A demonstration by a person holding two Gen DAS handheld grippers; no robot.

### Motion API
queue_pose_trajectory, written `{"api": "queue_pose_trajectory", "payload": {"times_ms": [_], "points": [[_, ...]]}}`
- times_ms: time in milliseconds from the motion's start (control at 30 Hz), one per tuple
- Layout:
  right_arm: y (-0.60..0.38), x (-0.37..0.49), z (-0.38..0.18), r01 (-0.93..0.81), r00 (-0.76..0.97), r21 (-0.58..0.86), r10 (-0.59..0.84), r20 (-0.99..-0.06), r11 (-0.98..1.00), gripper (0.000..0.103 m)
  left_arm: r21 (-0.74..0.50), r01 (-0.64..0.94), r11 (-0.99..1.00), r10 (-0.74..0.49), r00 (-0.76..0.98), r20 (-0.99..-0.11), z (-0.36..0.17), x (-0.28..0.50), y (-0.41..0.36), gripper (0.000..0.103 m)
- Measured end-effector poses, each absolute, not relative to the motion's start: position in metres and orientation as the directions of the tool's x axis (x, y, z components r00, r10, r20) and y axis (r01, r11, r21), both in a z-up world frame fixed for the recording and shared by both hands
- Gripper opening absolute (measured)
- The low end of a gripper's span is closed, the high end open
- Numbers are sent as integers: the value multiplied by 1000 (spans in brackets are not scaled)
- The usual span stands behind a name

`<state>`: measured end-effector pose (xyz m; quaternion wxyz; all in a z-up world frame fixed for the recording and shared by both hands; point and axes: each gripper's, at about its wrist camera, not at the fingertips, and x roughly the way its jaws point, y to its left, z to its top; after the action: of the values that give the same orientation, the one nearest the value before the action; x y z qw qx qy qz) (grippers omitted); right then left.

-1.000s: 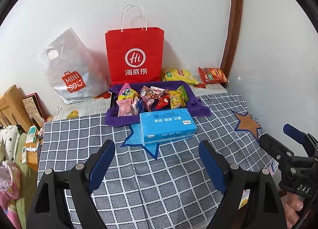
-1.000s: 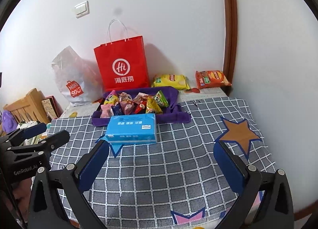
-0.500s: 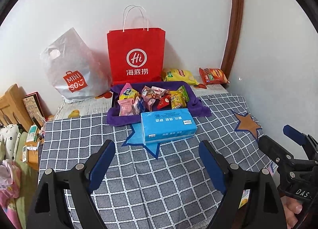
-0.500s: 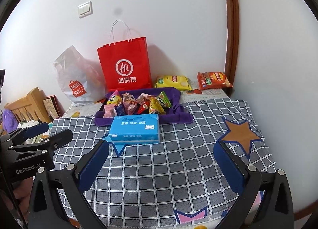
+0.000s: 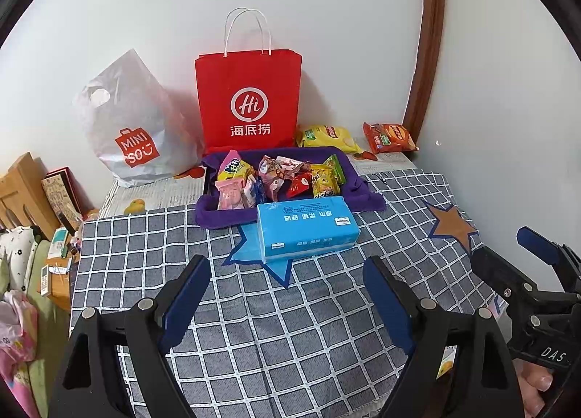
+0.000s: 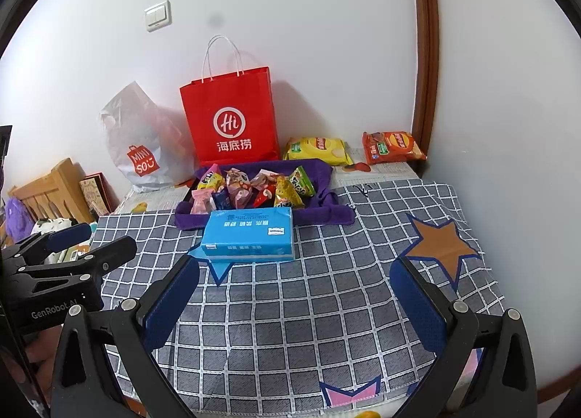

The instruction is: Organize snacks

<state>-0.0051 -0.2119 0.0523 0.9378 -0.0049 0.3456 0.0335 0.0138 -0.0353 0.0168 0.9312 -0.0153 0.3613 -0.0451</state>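
Observation:
Several small snack packets [image 5: 279, 178] lie heaped in a tray lined with purple cloth [image 5: 363, 196] at the back of the checked tablecloth; they also show in the right wrist view [image 6: 254, 189]. A yellow chip bag [image 5: 326, 136] and an orange chip bag [image 5: 390, 136] lie behind, by the wall. My left gripper [image 5: 287, 287] is open and empty, near the table's front, well short of the tray. My right gripper [image 6: 294, 294] is open and empty, likewise over the front of the cloth.
A blue tissue pack [image 5: 307, 227] lies just in front of the tray. A red paper bag [image 5: 250, 98] and a grey plastic bag [image 5: 127, 120] stand against the wall. A wooden bed frame [image 5: 14, 189] and clutter sit to the left. A wall bounds the right side.
Both grippers have drifted slightly; the right wrist view has shifted so the scene sits further right and a little closer. Both stay open and empty.

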Motion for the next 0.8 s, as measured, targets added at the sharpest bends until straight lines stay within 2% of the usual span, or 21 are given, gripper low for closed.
{"api": "queue_pose_trajectory", "payload": {"times_ms": [800], "points": [[-210,-7,54,-70,762,15,63,-644,997,103,-64,73,995,-97,734,-672,17,13,-35,85]]}}
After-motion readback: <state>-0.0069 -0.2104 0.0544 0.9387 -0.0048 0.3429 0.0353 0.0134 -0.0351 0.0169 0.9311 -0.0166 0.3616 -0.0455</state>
